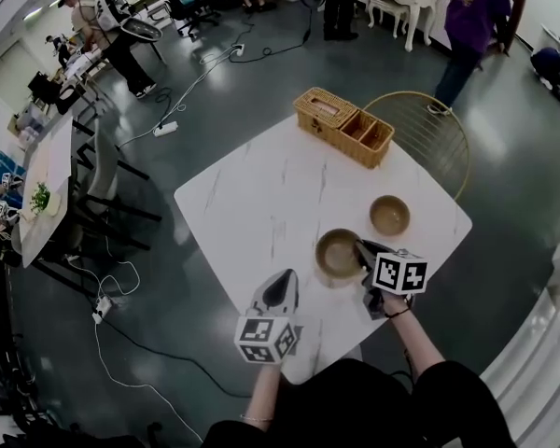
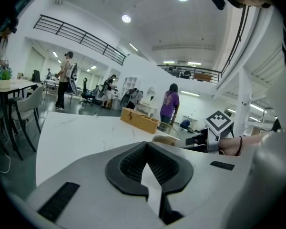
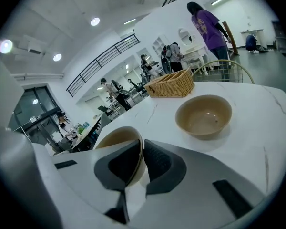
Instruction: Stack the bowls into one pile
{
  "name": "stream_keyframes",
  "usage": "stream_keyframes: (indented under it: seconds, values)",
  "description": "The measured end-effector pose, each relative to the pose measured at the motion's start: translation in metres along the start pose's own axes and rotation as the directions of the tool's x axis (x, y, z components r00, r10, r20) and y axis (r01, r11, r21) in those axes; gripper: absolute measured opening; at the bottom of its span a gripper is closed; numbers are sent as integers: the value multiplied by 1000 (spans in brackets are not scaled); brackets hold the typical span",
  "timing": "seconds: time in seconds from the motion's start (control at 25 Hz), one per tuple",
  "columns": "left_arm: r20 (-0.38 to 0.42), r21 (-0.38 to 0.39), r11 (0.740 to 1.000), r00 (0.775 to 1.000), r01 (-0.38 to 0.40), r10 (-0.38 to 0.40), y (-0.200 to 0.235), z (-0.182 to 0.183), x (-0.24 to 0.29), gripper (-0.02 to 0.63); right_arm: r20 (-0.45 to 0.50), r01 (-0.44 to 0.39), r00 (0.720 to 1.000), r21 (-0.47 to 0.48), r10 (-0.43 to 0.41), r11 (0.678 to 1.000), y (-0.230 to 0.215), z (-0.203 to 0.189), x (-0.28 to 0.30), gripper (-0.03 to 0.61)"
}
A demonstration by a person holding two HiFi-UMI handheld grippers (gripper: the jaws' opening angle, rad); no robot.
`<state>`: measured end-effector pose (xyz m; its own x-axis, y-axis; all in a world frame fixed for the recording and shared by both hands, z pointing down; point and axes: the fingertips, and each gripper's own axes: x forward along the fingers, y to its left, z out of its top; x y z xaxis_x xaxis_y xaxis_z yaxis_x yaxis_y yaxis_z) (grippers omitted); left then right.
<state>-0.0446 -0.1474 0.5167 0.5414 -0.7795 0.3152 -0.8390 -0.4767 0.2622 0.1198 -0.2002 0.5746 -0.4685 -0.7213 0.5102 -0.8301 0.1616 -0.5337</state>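
Note:
Two tan bowls stand on the white marble table (image 1: 252, 203). My right gripper (image 1: 362, 250) is shut on the right rim of the nearer bowl (image 1: 336, 252). In the right gripper view its rim (image 3: 115, 140) runs between the two black pads (image 3: 157, 161), one pad inside the bowl and one outside, and the bowl is tilted. The second bowl (image 1: 389, 215) sits empty a little further back and to the right (image 3: 203, 115). My left gripper (image 1: 282, 286) hovers over the table's near edge, left of the held bowl, shut with nothing in it (image 2: 147, 149).
A wicker basket (image 1: 343, 126) with compartments stands at the table's far edge. A gold wire chair (image 1: 429, 133) sits behind the far right side. Several people stand further off in the room. The table's edge is close below my hands.

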Motion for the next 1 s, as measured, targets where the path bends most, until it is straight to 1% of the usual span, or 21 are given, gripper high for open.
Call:
stream_keyframes:
  seconds: [0.24, 0.48, 0.68, 0.8, 1.0]
  values:
    - [0, 20, 999, 999, 34, -34, -12, 8, 20, 14, 55, 31, 998, 17, -32, 999, -21, 27, -12, 34]
    - [-4, 29, 997, 997, 71, -71, -26, 12, 42, 14, 103, 78, 992, 5, -78, 997, -44, 52, -21, 34]
    - [-9, 36, 996, 997, 82, -82, -33, 15, 54, 14, 137, 110, 984, 21, -112, 994, -61, 69, -28, 34]
    - [-8, 36, 996, 996, 85, -85, -35, 16, 60, 14, 158, 142, 977, 24, -144, 990, -72, 75, -32, 34]
    - [-14, 27, 996, 996, 86, -86, -38, 13, 67, 14, 201, 222, 953, 54, -228, 974, -96, 83, -37, 34]
